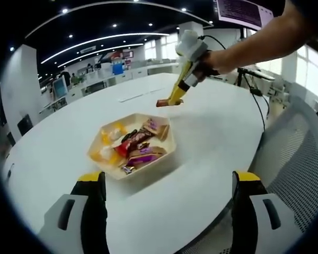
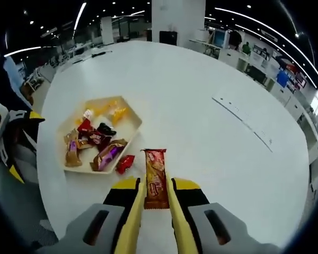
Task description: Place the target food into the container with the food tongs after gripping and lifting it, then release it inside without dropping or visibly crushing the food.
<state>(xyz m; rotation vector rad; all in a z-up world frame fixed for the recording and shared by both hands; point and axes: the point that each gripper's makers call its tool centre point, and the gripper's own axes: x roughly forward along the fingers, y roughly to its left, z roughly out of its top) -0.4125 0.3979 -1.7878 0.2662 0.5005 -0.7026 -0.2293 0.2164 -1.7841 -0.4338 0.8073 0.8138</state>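
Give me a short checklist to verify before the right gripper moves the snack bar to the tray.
1. Bar held between the tongs of the right gripper: ok.
2. Bar lifted off the table: ok; in the left gripper view it hangs above the surface.
3. Bar not crushed: ok, the wrapper looks flat and whole.
4. Bar above the tray: not ok, it is beside the tray's edge.
5. Free room in the tray: ok, bare bottom near one side; a red candy lies outside it on the table.
6. Left gripper clear of the path: ok, open and back from the tray.
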